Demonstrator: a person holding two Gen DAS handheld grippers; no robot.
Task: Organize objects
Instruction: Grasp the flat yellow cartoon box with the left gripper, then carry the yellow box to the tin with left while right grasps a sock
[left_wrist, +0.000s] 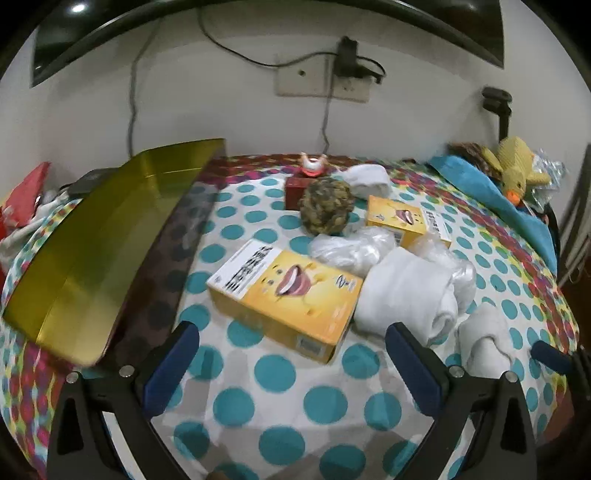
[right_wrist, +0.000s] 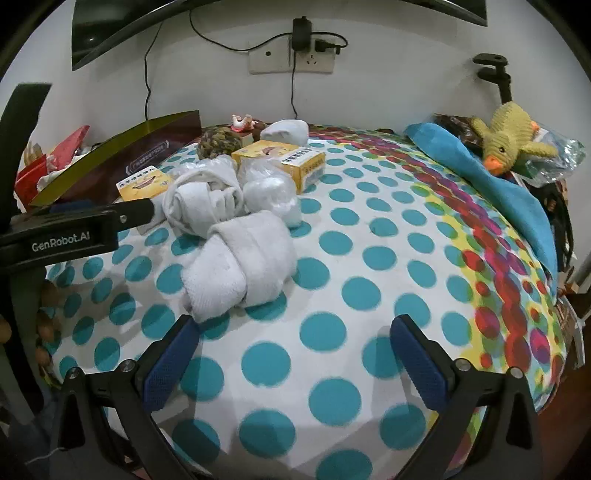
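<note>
A polka-dot cloth (left_wrist: 280, 373) (right_wrist: 332, 280) covers the table. My left gripper (left_wrist: 291, 345) is open over the cloth, just short of a yellow box (left_wrist: 284, 295) with a laughing mouth on it. A second yellow box (left_wrist: 402, 218) (right_wrist: 284, 157) lies farther back. White rolled socks (left_wrist: 406, 291) (right_wrist: 240, 258) sit right of the near box, with more white bundles (right_wrist: 207, 195) behind. A woven ball (left_wrist: 327, 208) (right_wrist: 218, 142) rests near a dark red box (left_wrist: 295, 188). My right gripper (right_wrist: 293, 341) is open over bare cloth, right of the sock roll. The left gripper's body (right_wrist: 74, 225) shows at the left edge.
A gold box lid (left_wrist: 99, 236) (right_wrist: 110, 147) leans at the left. A knitted yellow duck (left_wrist: 515, 170) (right_wrist: 506, 140) lies on a blue cloth (right_wrist: 498, 184) at the back right. Wall socket and cables (right_wrist: 295, 55) hang behind. A small white and red figurine (left_wrist: 312, 164) stands at the back.
</note>
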